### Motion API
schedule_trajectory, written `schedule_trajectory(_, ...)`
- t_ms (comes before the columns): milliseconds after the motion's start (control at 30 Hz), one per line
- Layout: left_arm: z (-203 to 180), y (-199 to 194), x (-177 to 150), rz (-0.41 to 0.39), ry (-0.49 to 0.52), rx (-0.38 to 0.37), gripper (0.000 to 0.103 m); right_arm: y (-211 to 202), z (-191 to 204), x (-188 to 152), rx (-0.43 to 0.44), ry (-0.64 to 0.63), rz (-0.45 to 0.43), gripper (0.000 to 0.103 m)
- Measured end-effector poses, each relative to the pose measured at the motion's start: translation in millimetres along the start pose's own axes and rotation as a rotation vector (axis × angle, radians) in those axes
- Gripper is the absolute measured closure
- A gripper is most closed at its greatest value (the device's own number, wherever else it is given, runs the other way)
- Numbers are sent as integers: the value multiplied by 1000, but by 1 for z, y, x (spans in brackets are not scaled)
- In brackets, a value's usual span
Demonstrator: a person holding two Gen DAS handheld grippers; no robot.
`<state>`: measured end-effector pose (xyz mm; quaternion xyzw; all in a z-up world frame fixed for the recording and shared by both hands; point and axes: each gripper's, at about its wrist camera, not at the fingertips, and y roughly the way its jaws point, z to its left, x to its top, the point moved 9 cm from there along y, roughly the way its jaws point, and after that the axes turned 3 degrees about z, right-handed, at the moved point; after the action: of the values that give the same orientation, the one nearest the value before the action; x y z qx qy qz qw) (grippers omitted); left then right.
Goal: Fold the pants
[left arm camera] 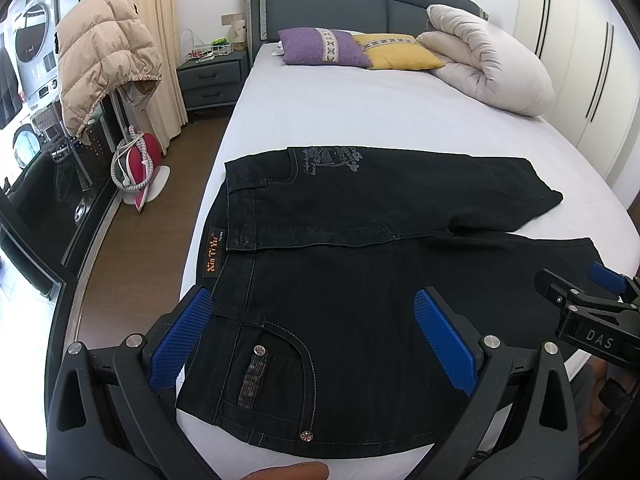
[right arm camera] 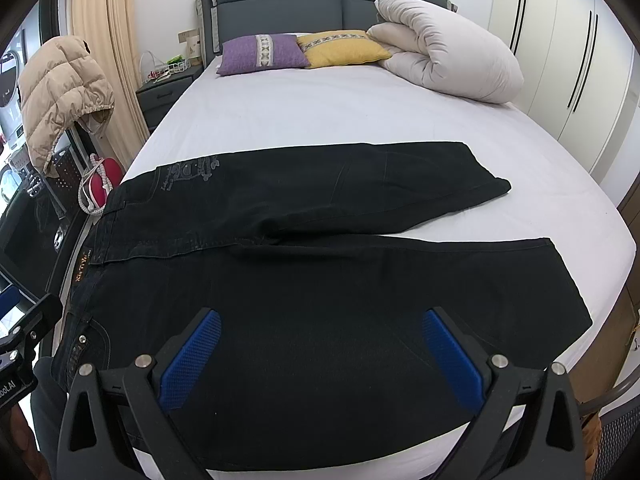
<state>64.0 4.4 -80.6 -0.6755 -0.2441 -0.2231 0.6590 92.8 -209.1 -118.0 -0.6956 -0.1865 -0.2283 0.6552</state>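
The left gripper (left arm camera: 316, 336) hangs over the waist end of the black pants (left arm camera: 360, 280), aimed forward and slightly downward, its blue pads (left arm camera: 180, 344) spread wide and clasping nothing. The right gripper (right arm camera: 320, 352) hovers the same way above the near leg, jaws wide apart and empty. Ahead of both grippers the pants lie flat across the bed (right arm camera: 320, 108), waistband to the left, legs running right. Pillows (right arm camera: 260, 54) sit far beyond.
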Motion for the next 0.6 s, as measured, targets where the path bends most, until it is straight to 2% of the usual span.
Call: schedule_trajectory(600, 3, 5, -6, 8, -3, 0, 0, 3, 0, -2, 2, -2, 5, 0)
